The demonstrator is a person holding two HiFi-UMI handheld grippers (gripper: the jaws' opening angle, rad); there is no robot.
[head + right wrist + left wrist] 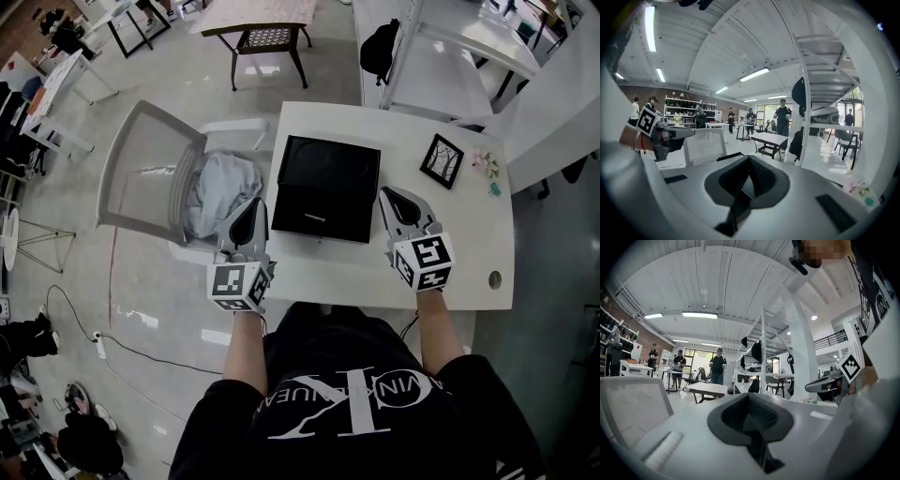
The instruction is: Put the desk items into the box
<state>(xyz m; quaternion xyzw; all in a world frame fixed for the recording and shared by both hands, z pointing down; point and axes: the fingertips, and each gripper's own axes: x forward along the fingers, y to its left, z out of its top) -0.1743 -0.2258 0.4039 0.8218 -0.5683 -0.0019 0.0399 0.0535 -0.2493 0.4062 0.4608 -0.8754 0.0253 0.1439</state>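
A black square box (325, 187) lies in the middle of the white desk (469, 246). To its right lie a small black picture frame (442, 160), a sprig of small pale flowers (483, 161) and a little teal item (494, 188). My left gripper (255, 206) hovers at the desk's left edge, beside the box's left side. On the box's right side, short of the frame, is my right gripper (390, 195). Both are shut and hold nothing, as each gripper view shows: left gripper (750, 412), right gripper (748, 174). The right gripper view catches the flowers (858, 187) at its right edge.
A grey mesh chair (150, 169) with a pale cloth (223, 192) on its seat stands against the desk's left side. A cable hole (494, 278) sits near the desk's front right corner. White shelving (441, 47) rises behind the desk. People stand far off by tables (717, 365).
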